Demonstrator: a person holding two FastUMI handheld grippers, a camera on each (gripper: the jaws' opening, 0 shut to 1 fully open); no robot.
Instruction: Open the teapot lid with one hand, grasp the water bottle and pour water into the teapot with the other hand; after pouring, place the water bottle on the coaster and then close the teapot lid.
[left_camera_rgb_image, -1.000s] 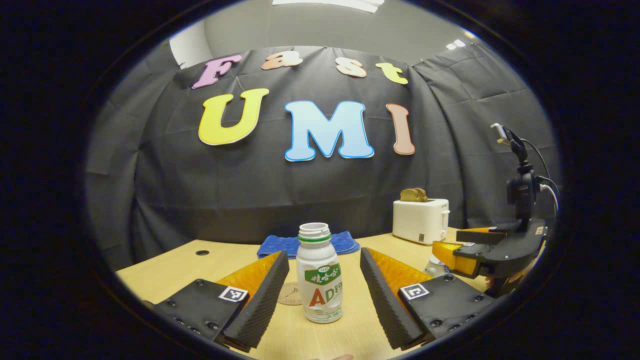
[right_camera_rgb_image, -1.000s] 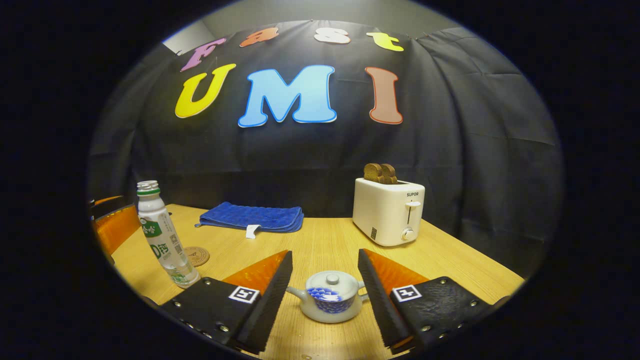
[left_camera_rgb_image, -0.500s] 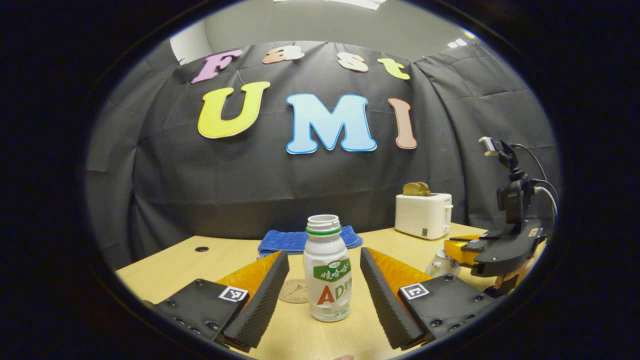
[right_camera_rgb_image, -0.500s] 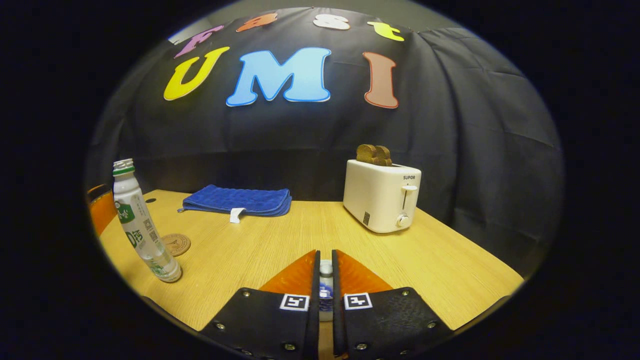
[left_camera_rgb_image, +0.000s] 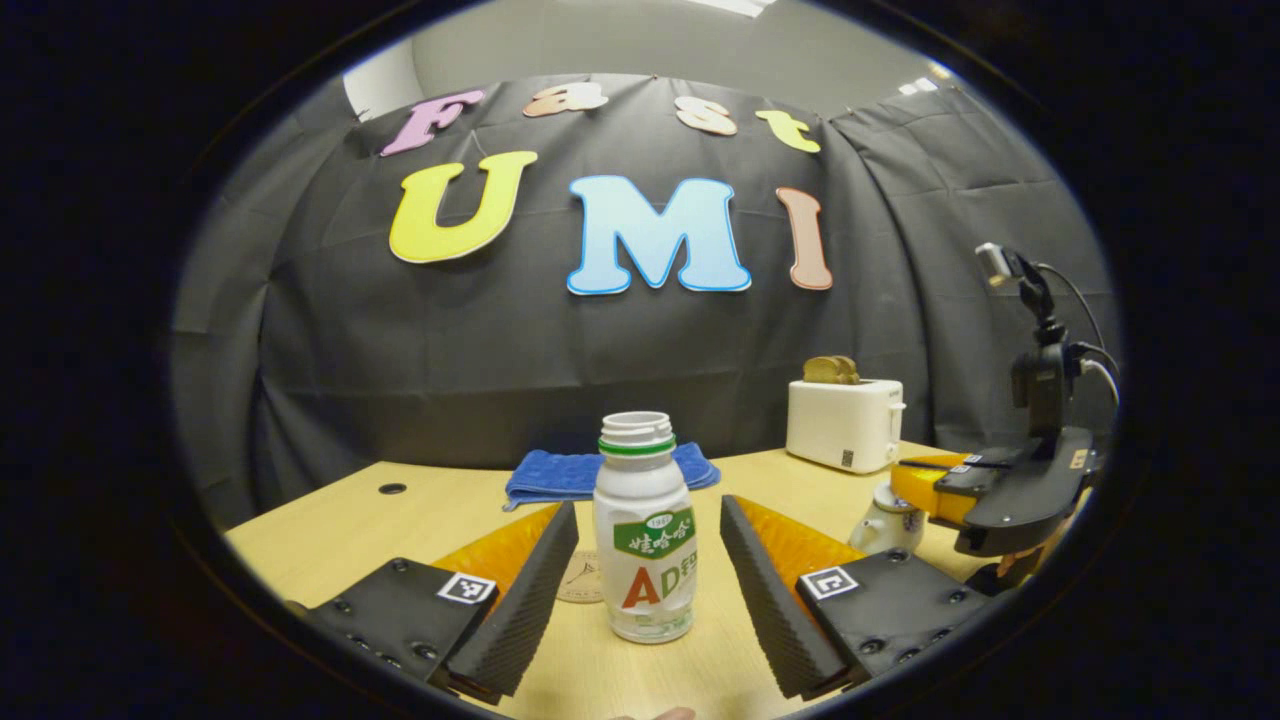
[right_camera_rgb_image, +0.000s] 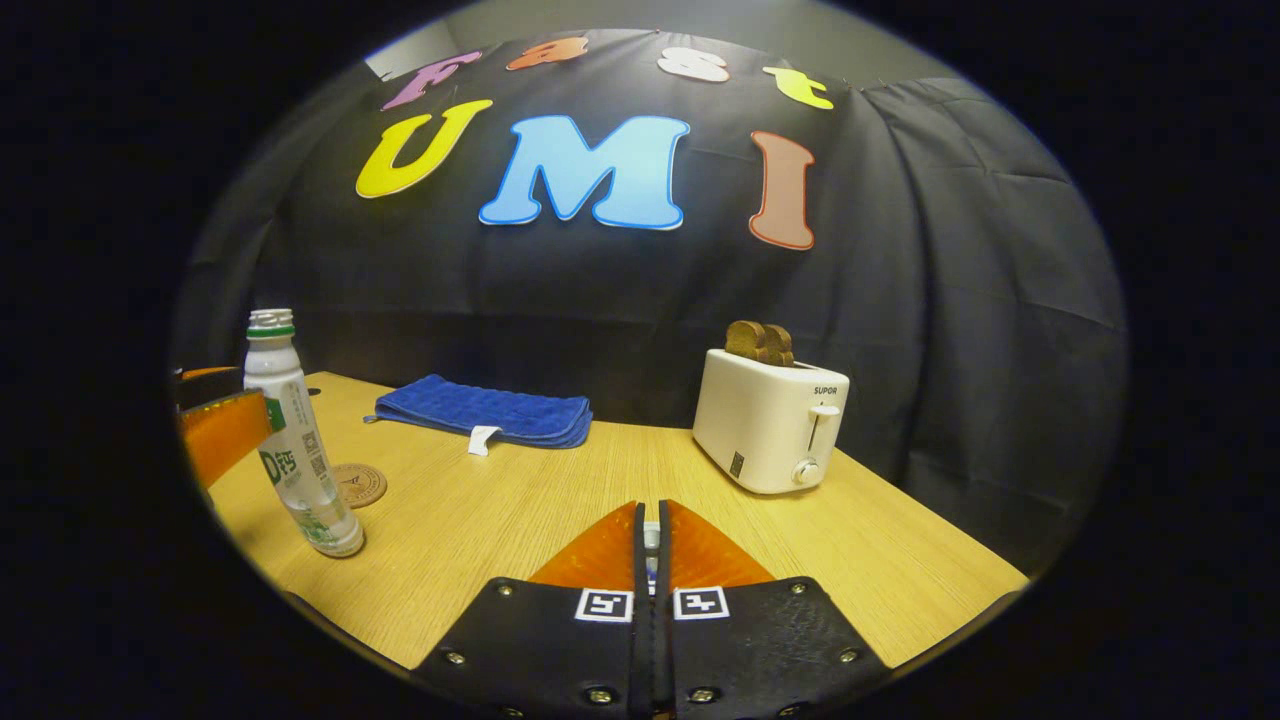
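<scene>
A staged recording booth: black cloth wall behind a wooden table, a white toaster at two o'clock, a folded blue towel at eleven o'clock.

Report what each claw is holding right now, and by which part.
Right claw is shut on the teapot lid, apparently by its knob. Left claw stands open around the water bottle, holding nothing.

A white toaster stands upright toward the worktop's far right corner, two brown bread slices sticking out of its slots. A folded blue towel lies flat along the far edge, a white tag at its front.
</scene>
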